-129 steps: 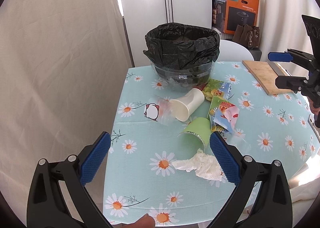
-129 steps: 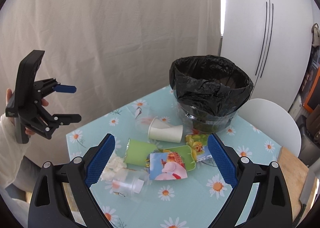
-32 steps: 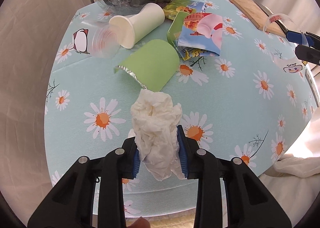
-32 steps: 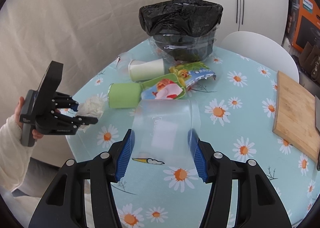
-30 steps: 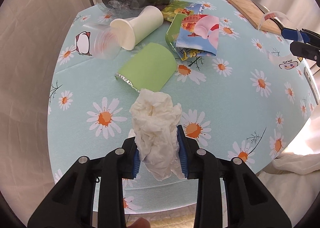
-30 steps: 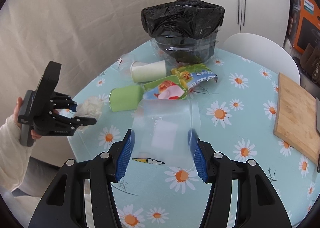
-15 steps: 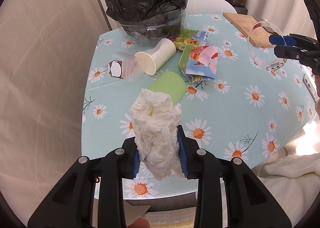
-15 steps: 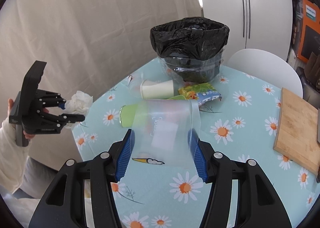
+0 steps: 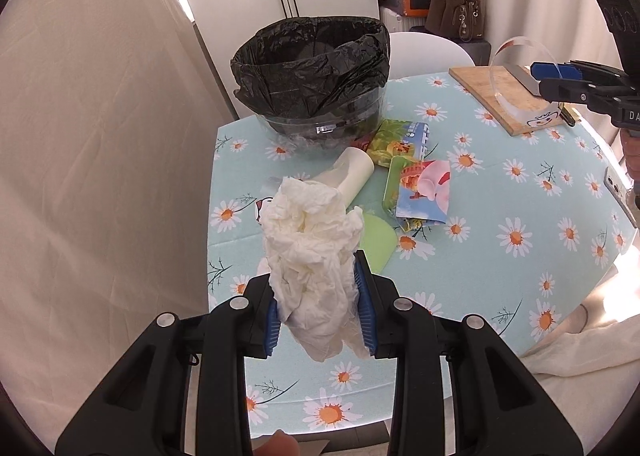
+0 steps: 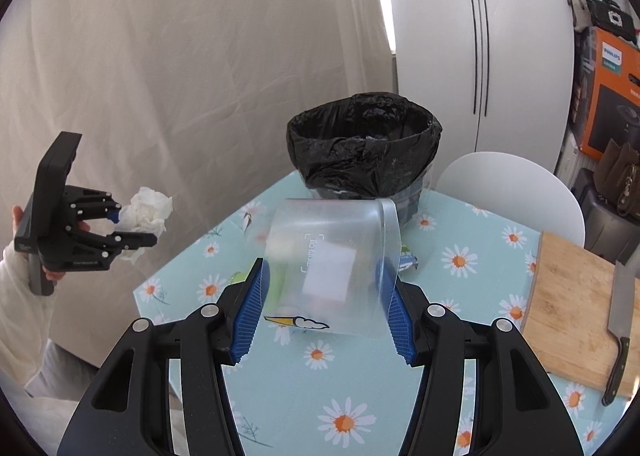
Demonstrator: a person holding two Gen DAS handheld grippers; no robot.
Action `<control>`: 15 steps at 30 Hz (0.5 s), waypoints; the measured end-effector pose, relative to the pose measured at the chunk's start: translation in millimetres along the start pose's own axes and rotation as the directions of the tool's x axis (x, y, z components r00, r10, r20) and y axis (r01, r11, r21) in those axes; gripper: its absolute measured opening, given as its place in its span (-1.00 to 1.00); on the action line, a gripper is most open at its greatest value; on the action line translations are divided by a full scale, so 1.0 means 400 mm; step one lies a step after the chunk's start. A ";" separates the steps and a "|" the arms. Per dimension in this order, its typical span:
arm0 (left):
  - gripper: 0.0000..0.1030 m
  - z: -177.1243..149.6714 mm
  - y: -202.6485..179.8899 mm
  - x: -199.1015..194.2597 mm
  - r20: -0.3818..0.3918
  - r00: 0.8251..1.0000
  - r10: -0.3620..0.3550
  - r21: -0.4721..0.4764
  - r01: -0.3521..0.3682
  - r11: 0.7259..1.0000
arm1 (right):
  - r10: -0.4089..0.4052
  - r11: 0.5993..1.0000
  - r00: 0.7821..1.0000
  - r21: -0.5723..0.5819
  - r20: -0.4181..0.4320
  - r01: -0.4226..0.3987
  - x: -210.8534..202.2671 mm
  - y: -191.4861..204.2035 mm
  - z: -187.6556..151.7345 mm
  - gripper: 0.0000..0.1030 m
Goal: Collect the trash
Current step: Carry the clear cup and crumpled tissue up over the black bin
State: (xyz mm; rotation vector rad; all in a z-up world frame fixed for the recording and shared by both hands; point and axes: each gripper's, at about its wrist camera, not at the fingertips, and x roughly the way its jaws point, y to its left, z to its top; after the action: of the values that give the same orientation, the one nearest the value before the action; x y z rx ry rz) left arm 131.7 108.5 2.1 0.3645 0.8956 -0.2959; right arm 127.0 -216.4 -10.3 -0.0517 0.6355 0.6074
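Showing only in the right wrist view: knife (image 10: 619, 330) on cutting board (image 10: 576, 308).

My matt black plastic tongs (image 9: 320, 308) pinch crumpled soft tissue paper (image 9: 312, 252), my others (image 10: 326, 296) a clear smooth plastic cup (image 10: 332, 260), near the glossy crinkled bin liner (image 9: 316, 60) and wooden board (image 10: 576, 304).

Two claws: left claw (image 9: 320, 308), right claw (image 10: 324, 308). One crumpled tissue (image 9: 312, 248), one clear plastic cup (image 10: 332, 264), one white paper cup (image 9: 354, 174), one lined bin (image 9: 312, 68), two snack wrappers (image 9: 424, 192), one cutting board (image 10: 576, 308), one knife (image 10: 620, 332).
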 end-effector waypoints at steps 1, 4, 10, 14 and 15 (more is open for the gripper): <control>-0.37 0.014 0.007 0.000 0.008 1.000 -0.002 0.010 0.002 1.000 | -0.004 1.000 1.000 0.002 0.008 0.004 0.000 -0.001 0.013 -0.01; -0.37 0.060 0.031 -0.002 0.041 0.999 -0.008 0.040 0.007 0.999 | -0.027 1.000 0.999 0.000 0.035 0.027 0.001 -0.003 0.054 -0.01; -0.37 0.149 0.088 0.020 0.098 0.995 -0.037 0.065 0.031 0.997 | -0.069 0.997 0.995 -0.021 0.075 0.071 0.014 0.003 0.133 -0.01; -0.37 0.205 0.123 0.042 0.122 0.991 -0.053 0.085 0.043 0.995 | -0.089 0.995 0.991 -0.032 0.105 0.092 0.030 0.010 0.188 -0.01; -0.37 0.218 0.131 0.048 0.130 0.990 -0.059 0.090 0.048 0.995 | -0.095 0.994 0.989 -0.034 0.112 0.099 0.035 0.011 0.202 -0.01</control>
State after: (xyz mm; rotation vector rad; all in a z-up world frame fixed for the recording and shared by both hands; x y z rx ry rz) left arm 225.0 116.6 46.2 0.3969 0.7639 -0.4049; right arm 177.2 -187.4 47.6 -0.0854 0.5109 0.5251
